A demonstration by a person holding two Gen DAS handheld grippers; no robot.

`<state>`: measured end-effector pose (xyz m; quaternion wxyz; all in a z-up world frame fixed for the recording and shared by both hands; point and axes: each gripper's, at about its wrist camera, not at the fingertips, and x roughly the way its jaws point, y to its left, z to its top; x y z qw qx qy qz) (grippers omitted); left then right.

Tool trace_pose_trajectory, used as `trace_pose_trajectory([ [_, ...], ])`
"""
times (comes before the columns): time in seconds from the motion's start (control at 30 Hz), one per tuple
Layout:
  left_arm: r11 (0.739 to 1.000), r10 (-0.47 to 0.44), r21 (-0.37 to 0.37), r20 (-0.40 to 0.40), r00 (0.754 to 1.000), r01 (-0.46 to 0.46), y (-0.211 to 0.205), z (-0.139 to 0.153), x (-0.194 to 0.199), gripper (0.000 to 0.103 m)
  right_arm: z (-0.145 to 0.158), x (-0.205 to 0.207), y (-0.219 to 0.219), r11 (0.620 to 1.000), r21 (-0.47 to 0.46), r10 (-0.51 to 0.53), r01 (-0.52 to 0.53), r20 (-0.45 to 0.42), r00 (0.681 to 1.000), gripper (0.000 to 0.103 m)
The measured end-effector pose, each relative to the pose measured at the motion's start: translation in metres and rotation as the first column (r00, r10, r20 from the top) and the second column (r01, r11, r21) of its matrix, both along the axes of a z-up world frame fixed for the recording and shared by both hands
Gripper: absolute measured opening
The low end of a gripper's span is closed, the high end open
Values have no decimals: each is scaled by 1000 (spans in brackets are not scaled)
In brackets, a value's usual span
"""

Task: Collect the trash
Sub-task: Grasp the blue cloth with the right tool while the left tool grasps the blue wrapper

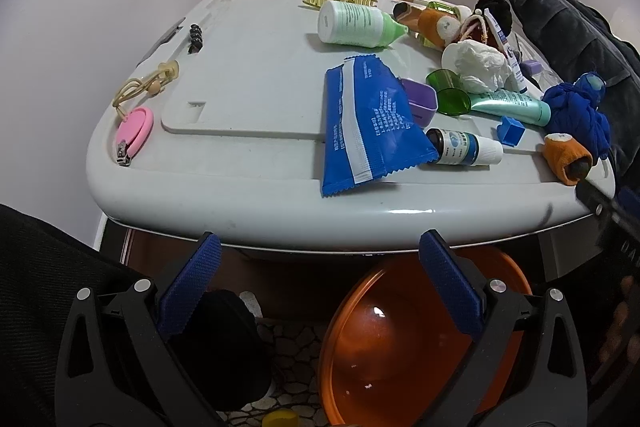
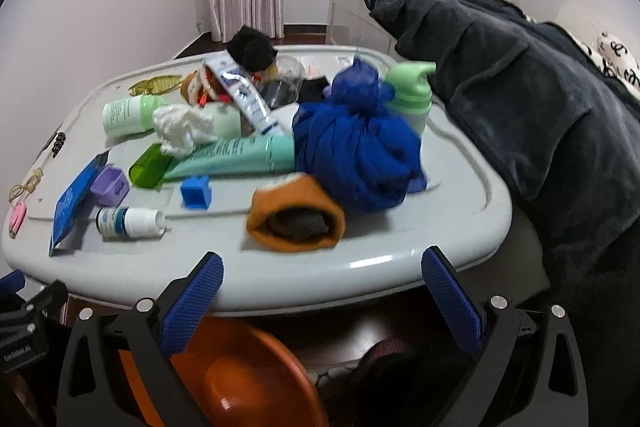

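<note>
A flat blue wrapper (image 1: 368, 123) lies near the front edge of the grey lid (image 1: 224, 183); it also shows at the left in the right wrist view (image 2: 76, 203). A crumpled white tissue (image 1: 478, 65) sits among the clutter, also in the right wrist view (image 2: 180, 127). An orange basin (image 1: 400, 343) stands on the floor below the lid, also in the right wrist view (image 2: 240, 379). My left gripper (image 1: 320, 251) is open and empty, below the lid's front edge. My right gripper (image 2: 322, 271) is open and empty at the lid's front edge.
On the lid lie a green-white bottle (image 1: 356, 23), a small dropper bottle (image 1: 464, 147), a green tube (image 2: 236, 155), a blue cloth bundle (image 2: 360, 151), an orange sock (image 2: 296, 215), a purple box (image 1: 420, 101), a pink nail clipper (image 1: 134, 131). A dark garment (image 2: 520, 107) hangs at right.
</note>
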<state>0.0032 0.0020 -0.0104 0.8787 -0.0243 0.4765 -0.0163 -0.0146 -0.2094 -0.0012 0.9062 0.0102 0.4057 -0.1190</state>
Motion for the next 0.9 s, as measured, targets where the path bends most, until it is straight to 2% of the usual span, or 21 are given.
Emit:
trace_pose_trajectory([
  [0.13,1000,5,-30,-23,1000,-5,1,-2,3,96,2,16,-10,1000,10,3,-3,-22,1000,98],
  [0.3,1000,0,-31,-40,999,-1,-2,-5,4,96,0,49,-31,998,48,-33,36,-57,998,98],
  [0.47,999,-16,-43,-41,999,14,-3,-4,3,96,5,89,-42,998,46,-32,35,-56,998,98],
  [0.57,999,-8,-42,-53,999,6,-2,-7,3,96,4,103,-45,996,86,-12,19,-75,997,98],
  [0.63,999,-2,-45,-58,998,0,0,-7,3,96,-1,107,-49,988,154,1,12,-89,996,89],
  [0.73,999,9,-39,-57,998,-12,3,-7,4,96,2,100,-57,971,236,-13,30,-70,997,87],
  [0.83,999,11,-46,-58,998,-14,3,-8,5,96,8,89,-61,963,267,-10,17,-27,1000,87],
  [0.9,999,6,-42,-59,998,-8,1,-8,6,96,0,97,-63,963,268,-7,23,-62,998,83],
])
